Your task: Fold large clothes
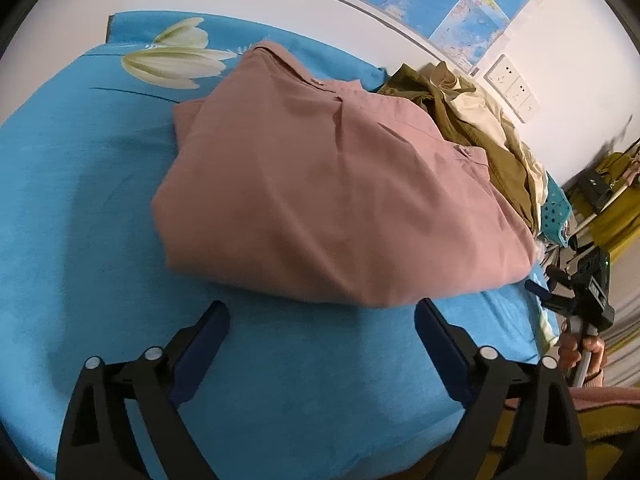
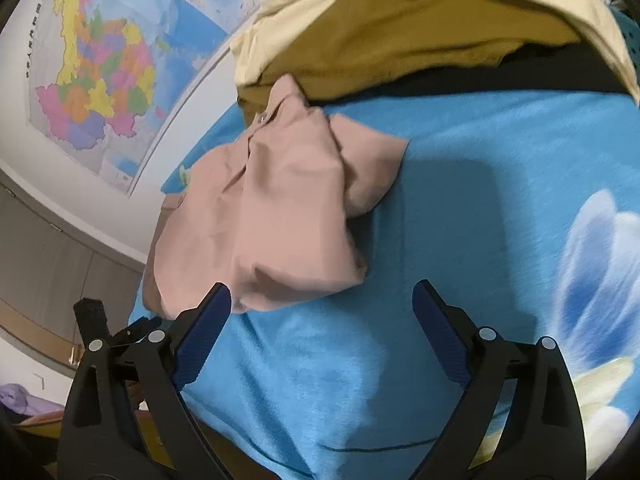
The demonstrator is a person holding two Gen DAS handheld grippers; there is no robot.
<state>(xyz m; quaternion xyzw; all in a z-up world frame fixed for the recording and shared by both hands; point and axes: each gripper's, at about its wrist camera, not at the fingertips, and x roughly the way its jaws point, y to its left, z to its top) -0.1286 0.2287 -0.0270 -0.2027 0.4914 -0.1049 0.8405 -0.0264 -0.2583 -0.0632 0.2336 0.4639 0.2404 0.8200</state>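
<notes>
A dusty-pink shirt (image 1: 332, 196) lies folded into a thick bundle on the blue bedsheet (image 1: 80, 208). My left gripper (image 1: 322, 312) is open and empty, just short of the bundle's near edge. In the right wrist view the same pink shirt (image 2: 280, 208) lies ahead and to the left, with a loose flap at its right. My right gripper (image 2: 322, 292) is open and empty, its left fingertip (image 2: 218, 300) close to the shirt's near edge. The right gripper also shows at the right of the left wrist view (image 1: 580, 288), held in a hand.
A heap of olive and cream clothes (image 1: 472, 120) lies behind the pink shirt, also in the right wrist view (image 2: 420, 32). A turquoise basket (image 1: 556, 216) stands at the bed's right. Maps (image 2: 104, 76) hang on the wall. The sheet has flower prints (image 1: 176, 60).
</notes>
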